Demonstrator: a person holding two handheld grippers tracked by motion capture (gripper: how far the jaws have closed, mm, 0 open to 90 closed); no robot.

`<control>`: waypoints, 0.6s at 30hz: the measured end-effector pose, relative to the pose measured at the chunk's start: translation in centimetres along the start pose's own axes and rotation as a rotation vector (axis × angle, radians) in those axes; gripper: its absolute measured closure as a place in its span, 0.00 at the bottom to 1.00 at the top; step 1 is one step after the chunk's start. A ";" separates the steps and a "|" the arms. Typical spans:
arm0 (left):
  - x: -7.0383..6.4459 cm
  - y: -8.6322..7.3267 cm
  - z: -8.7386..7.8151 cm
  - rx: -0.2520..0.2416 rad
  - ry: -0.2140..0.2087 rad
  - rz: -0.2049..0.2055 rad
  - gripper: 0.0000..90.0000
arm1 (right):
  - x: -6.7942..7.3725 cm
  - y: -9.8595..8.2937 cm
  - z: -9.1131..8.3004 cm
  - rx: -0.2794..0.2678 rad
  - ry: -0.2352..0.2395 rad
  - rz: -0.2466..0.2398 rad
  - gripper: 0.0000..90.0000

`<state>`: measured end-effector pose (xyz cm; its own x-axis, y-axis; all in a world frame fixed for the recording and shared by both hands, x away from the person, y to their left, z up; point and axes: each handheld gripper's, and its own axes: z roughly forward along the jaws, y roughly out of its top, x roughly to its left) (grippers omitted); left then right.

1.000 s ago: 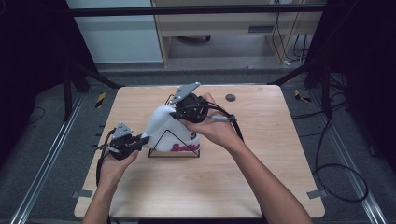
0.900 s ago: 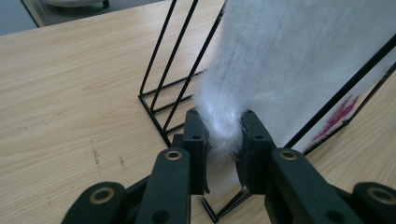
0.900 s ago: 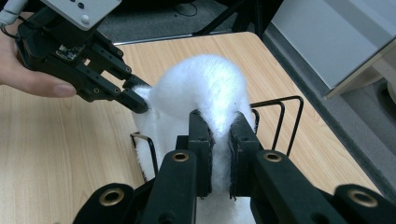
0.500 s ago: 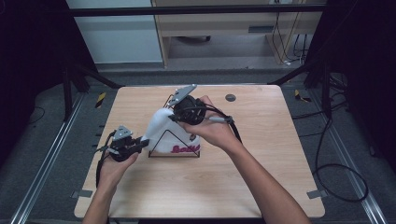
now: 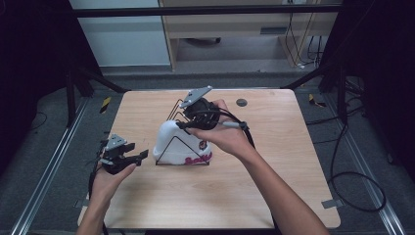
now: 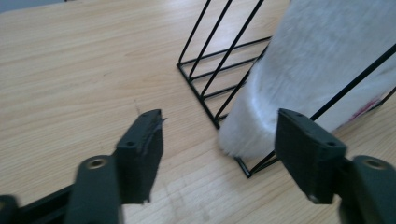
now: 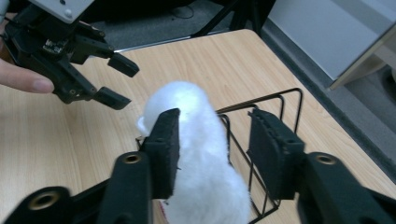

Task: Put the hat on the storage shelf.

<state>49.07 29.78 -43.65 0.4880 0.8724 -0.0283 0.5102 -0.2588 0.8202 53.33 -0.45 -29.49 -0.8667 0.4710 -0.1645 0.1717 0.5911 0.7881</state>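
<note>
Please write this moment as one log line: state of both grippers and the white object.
left gripper: open, beside rack | right gripper: open, above slipper | white fluffy slipper: in black wire rack | table: wooden

Table [image 5: 293, 147] was light wood, square, rounded corners. Small dark round disc [image 5: 241, 102] lay near far edge, well apart from the rest. Floor [image 5: 352, 161] was grey; black cables [image 5: 342, 176] looped at right of table. Yellow-black object [image 5: 105, 105] lay on floor at far left. Pale cabinet [image 5: 127, 39] stood beyond table.
</note>
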 end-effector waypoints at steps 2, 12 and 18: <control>0.3 -0.1 0.0 0.012 0.006 -0.005 0.24 | -0.1 -0.1 -0.3 -0.005 -0.007 0.007 0.52; 0.3 -1.0 0.5 0.052 0.013 0.006 0.07 | -2.4 -3.8 -3.9 -0.053 -0.156 0.142 0.21; 0.5 -1.6 0.6 0.061 0.015 0.008 0.07 | -3.5 -6.0 -5.7 -0.076 -0.185 0.191 0.16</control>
<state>48.92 30.36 -45.28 0.4819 0.8761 -0.0129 0.5487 -0.2902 0.7840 52.66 -9.41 -30.29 -0.7203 0.6851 -0.1084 0.2822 0.4322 0.8565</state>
